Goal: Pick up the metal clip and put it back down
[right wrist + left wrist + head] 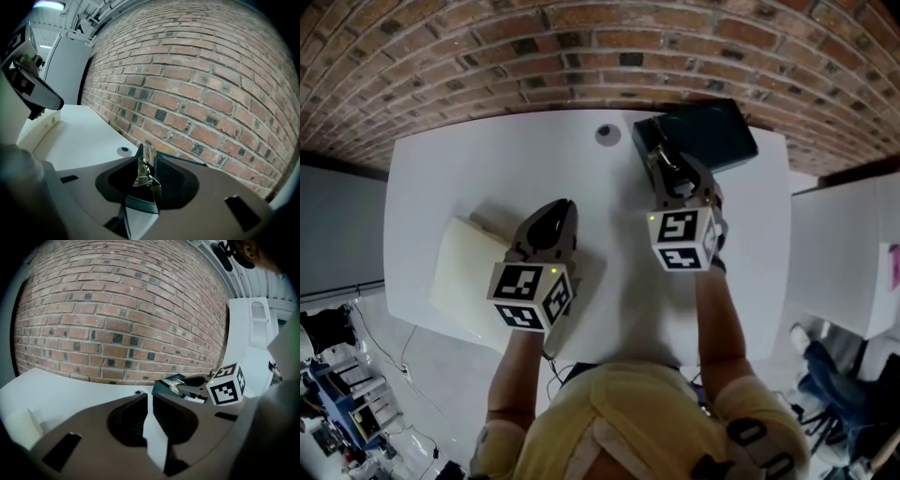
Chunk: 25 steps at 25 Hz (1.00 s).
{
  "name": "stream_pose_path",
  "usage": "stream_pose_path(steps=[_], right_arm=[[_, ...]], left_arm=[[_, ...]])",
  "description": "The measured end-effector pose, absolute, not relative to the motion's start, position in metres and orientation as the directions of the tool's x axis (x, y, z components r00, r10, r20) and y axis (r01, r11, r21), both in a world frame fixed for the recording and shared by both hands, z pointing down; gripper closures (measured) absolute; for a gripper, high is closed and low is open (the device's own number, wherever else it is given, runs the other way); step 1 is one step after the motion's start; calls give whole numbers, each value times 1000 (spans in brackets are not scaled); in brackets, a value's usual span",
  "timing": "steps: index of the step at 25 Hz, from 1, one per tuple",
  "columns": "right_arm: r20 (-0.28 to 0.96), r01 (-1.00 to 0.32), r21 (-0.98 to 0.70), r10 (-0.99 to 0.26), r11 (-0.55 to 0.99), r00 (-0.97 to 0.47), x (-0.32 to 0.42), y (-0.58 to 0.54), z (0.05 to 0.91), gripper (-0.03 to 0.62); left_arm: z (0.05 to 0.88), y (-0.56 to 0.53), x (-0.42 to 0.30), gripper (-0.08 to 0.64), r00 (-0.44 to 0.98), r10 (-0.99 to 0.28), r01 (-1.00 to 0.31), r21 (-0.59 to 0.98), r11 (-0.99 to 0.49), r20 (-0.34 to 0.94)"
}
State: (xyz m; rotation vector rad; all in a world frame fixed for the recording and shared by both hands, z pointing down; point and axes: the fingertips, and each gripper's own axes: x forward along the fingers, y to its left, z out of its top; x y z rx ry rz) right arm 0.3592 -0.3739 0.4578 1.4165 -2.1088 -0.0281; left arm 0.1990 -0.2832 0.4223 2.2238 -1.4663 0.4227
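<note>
The metal clip (pixel 145 172) is a small bent piece of shiny steel, standing upright between the pads of my right gripper (pixel 146 155), which is shut on it. In the head view that right gripper (pixel 662 164) reaches over the near edge of a dark green box (pixel 705 133) at the table's back right. From the left gripper view, the right gripper (pixel 183 386) shows with its marker cube (pixel 227 384) against the green box (pixel 168 382). My left gripper (pixel 559 217) is shut on nothing, low over the white table (pixel 487 169) beside a cream pad (pixel 469 277).
A round cable hole (pixel 607 134) lies in the table left of the green box. A brick wall (pixel 581 47) runs just behind the table's far edge. Another white table (pixel 848 253) stands to the right. Cables and gear lie on the floor at lower left (pixel 337 375).
</note>
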Motion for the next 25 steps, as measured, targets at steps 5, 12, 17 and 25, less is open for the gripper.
stream_pose_path(steps=[5,12,17,25], right_arm=[[441,-842,353,-866,407,-234,361,-379,465,511],[391,-804,461,-899,376,-196,363,-384,460,554],[366,-788,515,-918,339,-156,369,-385,460,580],[358,-796,506,-921,332,-157,371,-381,449,586]], left_arm=[[426,-295,198,541,387,-789,-922,195,-335,477],[432,-300,197,541,385,-787,-923,196,-332,483],[430,-298,186,541,361,-799,-933,184,-310,482],[420,-285,172,541,336,-813,-942,175,-286,475]])
